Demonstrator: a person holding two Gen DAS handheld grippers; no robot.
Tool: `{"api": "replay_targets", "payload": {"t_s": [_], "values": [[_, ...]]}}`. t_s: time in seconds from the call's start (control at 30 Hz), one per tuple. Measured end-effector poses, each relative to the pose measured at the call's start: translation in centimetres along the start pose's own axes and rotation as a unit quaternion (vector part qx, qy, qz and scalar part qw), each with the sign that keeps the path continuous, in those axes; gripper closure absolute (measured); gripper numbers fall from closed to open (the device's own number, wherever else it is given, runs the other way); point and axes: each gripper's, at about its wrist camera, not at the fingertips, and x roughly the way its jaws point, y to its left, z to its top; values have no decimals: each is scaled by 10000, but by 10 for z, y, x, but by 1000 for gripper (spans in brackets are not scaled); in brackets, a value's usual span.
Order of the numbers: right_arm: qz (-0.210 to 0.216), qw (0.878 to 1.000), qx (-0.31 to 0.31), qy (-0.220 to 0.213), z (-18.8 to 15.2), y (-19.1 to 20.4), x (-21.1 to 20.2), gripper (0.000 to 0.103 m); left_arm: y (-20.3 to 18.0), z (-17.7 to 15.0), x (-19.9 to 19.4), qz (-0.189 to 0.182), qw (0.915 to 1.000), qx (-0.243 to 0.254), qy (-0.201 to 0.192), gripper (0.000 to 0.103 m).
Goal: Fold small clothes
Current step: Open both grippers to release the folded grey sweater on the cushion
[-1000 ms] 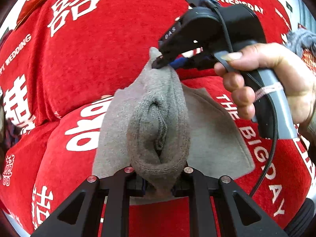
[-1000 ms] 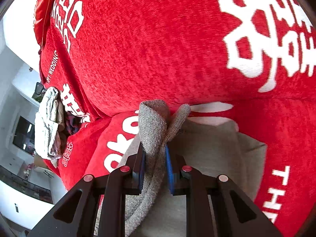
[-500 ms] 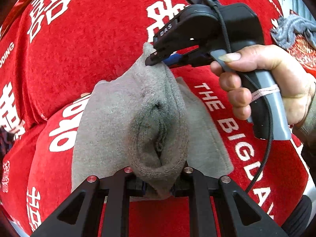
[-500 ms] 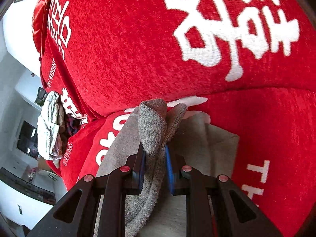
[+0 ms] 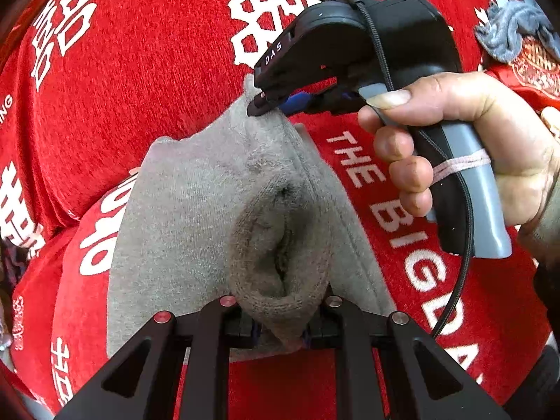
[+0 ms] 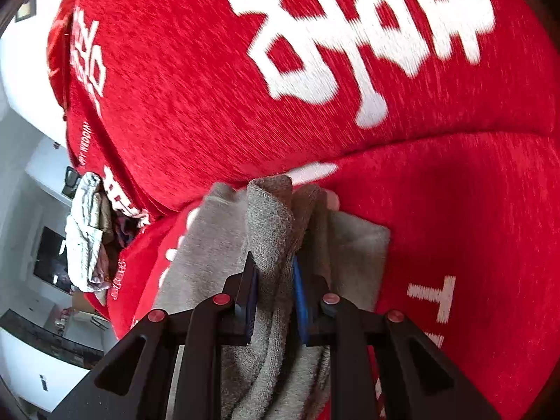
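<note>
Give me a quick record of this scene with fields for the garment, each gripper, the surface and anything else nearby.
garment: grey knitted cloth, bunched and lifted between both grippers
left gripper: shut on one bunched end
right gripper: shut on the opposite end
surface: red plush cover with white lettering
nearby: crumpled blue-grey cloth at upper right of left view; pale crumpled clothes at left of right view
</note>
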Motion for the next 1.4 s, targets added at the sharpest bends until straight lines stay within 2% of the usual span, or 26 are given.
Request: {"api": "replay_targets", "payload": {"t_s": [0.1, 0.23, 0.37, 0.4, 0.43, 0.5, 0.53, 0.6, 0.67, 0.77, 0.83, 0.87, 0.93, 1.0, 1.03, 1.07, 1.1, 1.13, 1.2, 1.23, 1.3, 1.33, 1.37, 1.4], "values": [[-57, 10000, -12, -12, 3, -1, 1, 83, -10, 0, 4, 123, 9999, 90, 28, 85], [-402, 9991, -22, 120, -4, -10, 13, 83, -21, -4, 9, 359, 9990, 264, -7, 85], [-493, 9986, -194, -28, -4, -1, 4, 80, -18, -3, 5, 264, 9995, 155, 17, 84], [-673, 9974, -232, -65, -3, 2, 0, 80, -16, -2, 4, 208, 9997, 110, 53, 75], [-774, 9967, -217, -105, -1, 4, -6, 77, -12, -2, 1, -10, 9999, 40, 99, 54], [-786, 9965, -203, -185, 1, 9, -18, 77, -2, 0, -8, -262, 9995, -173, 61, 31], [-761, 9965, -226, -243, 1, 13, -26, 77, 2, -1, -15, -290, 9993, -236, -38, 31], [-714, 9962, -325, -373, -1, 22, -39, 67, 12, -3, -30, -630, 9975, -275, -172, 31], [-446, 9966, -487, -484, -7, 36, -51, 42, 26, -8, -44, -1021, 9938, -374, -248, 31], [142, 9979, -546, -316, -16, 51, -45, 41, 51, -15, -59, -1394, 9875, -615, -397, 31], [455, 9977, -500, 9, -23, 55, -28, 41, 74, -16, -59, -1301, 9861, -908, -493, 31], [424, 9979, -484, 98, -27, 56, -22, 41, 81, -17, -56, -1167, 9866, -1039, -459, 31], [40, 9989, -397, 265, -33, 48, -3, 41, 97, -18, -41, -917, 9860, -1365, -292, 31], [-387, 9989, -174, 220, -36, 29, 3, 59, 101, -21, -20, -753, 9859, -1491, -4, 31], [-378, 9991, -38, 162, -37, 20, 2, 71, 97, -23, -9, -585, 9882, -1409, 119, 31], [-312, 9994, 111, 89, -38, 12, -2, 75, 91, -26, -3, -448, 9909, -1257, 143, 31], [-313, 9994, 164, 68, -39, 11, -6, 75, 83, -28, 0, -281, 9939, -1058, 121, 31], [-380, 9992, 136, 54, -39, 12, -9, 72, 76, -31, 2, -102, 9963, -851, 69, 24], [-640, 9979, -118, 10, -41, 26, -20, 69, 65, -37, -1, -20, 9982, -601, -23, 21], [-744, 9968, -275, -39, -44, 36, -27, 66, 64, -39, -5, -30, 9982, -597, -64, 21], [-595, 9965, -571, -145, -57, 54, -43, 62, 71, -40, -12, -245, 9969, -733, -136, 21], [-544, 9957, -727, -185, -68, 63, -52, 53, 77, -42, -17, -408, 9953, -852, -190, 21], [-584, 9948, -807, -226, -76, 68, -56, 48, 84, -43, -19, -470, 9944, -920, -217, 21], [-729, 9928, -904, -305, -90, 74, -61, 48, 88, -44, -21, -477, 9938, -976, -244, 21]]}}
